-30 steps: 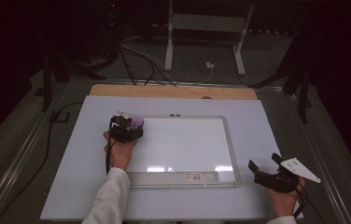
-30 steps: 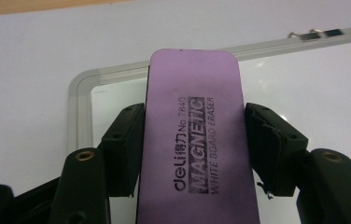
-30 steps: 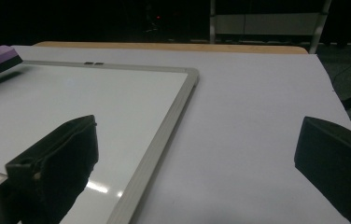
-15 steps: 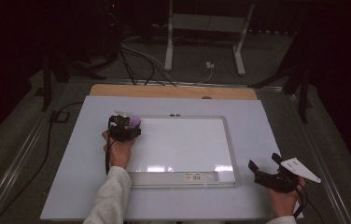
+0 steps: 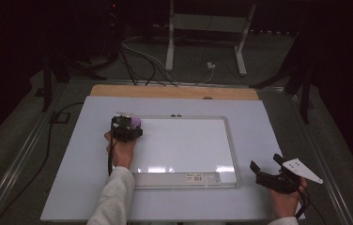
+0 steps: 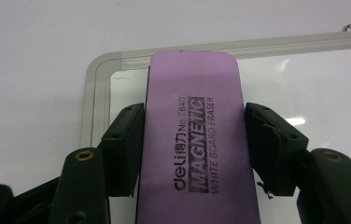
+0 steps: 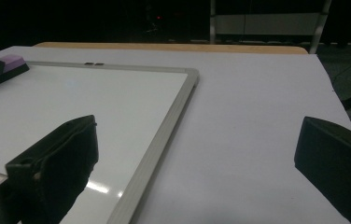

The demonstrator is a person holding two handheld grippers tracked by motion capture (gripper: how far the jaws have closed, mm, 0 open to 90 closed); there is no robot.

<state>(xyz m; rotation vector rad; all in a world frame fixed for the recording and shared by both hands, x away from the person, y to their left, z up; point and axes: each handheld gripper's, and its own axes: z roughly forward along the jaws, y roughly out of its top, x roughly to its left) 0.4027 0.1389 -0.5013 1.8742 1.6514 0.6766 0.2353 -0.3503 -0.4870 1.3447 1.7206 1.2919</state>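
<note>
A purple whiteboard eraser (image 6: 194, 135) lies flat on the far left corner of the whiteboard (image 5: 184, 140), printed side up. My left gripper (image 5: 126, 123) is shut on it, one black pad on each long side (image 6: 126, 149). In the high view the eraser (image 5: 134, 122) peeks out past that gripper. The right gripper (image 5: 264, 168) rests near the table's front right, off the board, its jaws wide open with nothing between them. From the right gripper view the eraser (image 7: 3, 70) sits at the far left on the board (image 7: 71, 102).
The whiteboard lies on a white sheet (image 5: 259, 122) that covers the table, with a wooden edge (image 5: 174, 91) at the back. Cables (image 5: 141, 61) and a metal stand (image 5: 207, 28) are on the dark floor beyond.
The left gripper with the eraser has slid slightly toward the board's far left corner. The right gripper has not moved.
</note>
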